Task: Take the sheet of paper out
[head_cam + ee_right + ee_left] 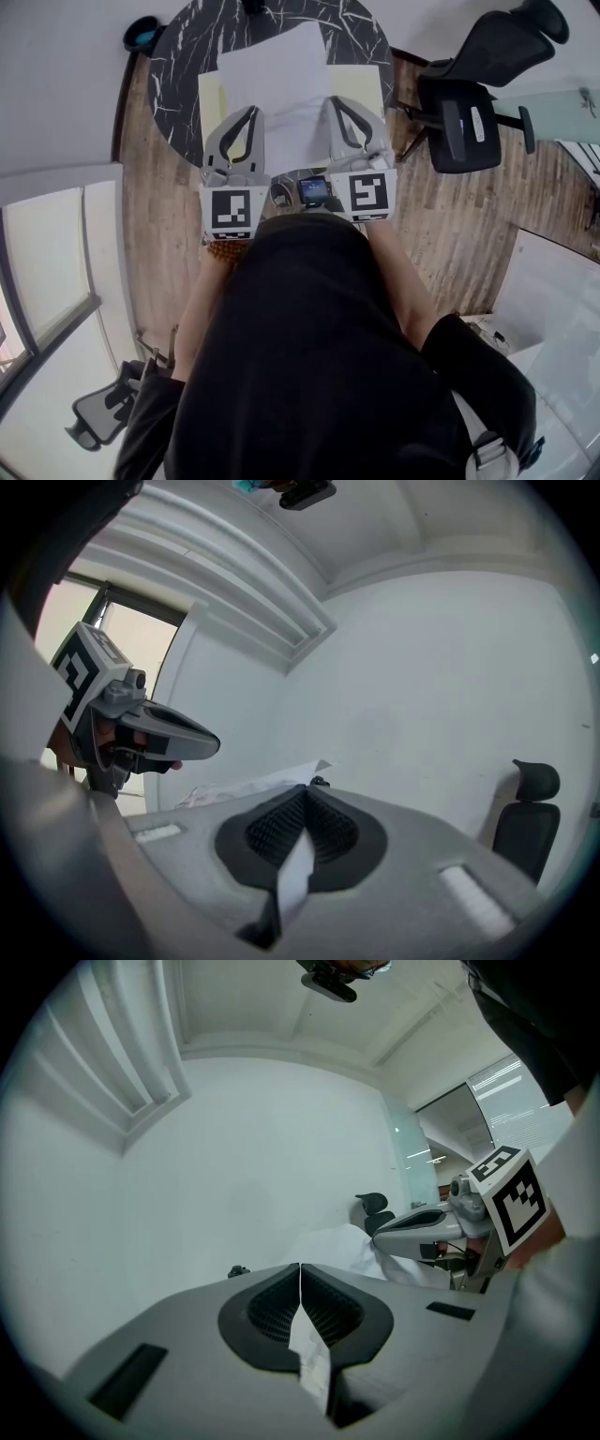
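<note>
A person is holding 2 grippers above a dark round table (178, 56), both gripping 1 white sheet of paper (281, 80). The left gripper (249, 112) is pressing its jaws together on the sheet's near edge, with a strip of paper showing between them. The right gripper (335, 103) is clamping the same edge likewise. The sheet is hanging over what is probably a yellow folder (361, 84) lying on the table, so the removal is looking nearly done, with only carrying the sheet clear remaining. The person's body is blocking the table's near side. Whether the sheet's far edge is touching the folder is unclear. Both gripper views are facing walls and ceiling, not the table.
</note>
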{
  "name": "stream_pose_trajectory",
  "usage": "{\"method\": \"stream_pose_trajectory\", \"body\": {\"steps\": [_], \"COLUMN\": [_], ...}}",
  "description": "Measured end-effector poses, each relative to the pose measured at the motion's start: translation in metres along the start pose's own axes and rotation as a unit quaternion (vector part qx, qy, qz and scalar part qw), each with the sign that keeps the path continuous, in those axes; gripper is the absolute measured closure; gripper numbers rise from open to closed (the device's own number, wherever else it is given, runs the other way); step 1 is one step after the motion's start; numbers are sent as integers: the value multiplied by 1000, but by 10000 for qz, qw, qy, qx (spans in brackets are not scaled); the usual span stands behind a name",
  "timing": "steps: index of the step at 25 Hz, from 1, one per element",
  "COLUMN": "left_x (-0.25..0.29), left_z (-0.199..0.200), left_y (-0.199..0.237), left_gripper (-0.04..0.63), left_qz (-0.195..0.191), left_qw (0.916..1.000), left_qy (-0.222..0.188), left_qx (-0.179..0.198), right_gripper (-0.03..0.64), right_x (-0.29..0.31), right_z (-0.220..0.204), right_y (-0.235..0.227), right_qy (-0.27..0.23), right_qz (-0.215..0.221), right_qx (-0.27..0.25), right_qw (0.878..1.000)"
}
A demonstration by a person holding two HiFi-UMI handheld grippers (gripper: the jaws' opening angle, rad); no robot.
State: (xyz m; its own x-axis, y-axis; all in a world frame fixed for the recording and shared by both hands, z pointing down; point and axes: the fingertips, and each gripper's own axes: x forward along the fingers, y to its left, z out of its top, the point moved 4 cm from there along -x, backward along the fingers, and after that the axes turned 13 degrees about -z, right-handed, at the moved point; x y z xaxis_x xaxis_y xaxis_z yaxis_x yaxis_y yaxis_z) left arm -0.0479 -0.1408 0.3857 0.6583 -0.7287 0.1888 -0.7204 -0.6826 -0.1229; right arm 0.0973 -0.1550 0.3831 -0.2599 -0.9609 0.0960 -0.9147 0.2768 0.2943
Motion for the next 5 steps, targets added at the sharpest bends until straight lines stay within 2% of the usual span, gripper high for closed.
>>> {"method": "stream_pose_trajectory", "body": {"steps": [5], "left_x": [2], "left_z": [-1], "left_y": [1], "left_gripper": [595], "left_qz": [-10], "left_qw": [10000], "left_qy": [0], "left_qx": [-36], "right_gripper": [620], "right_x": [1], "right_z": [-1], "right_y": [-4], "right_qy": [-9], "right_qz": [-39], "right_qx": [-50], "right_qw": [10000]}}
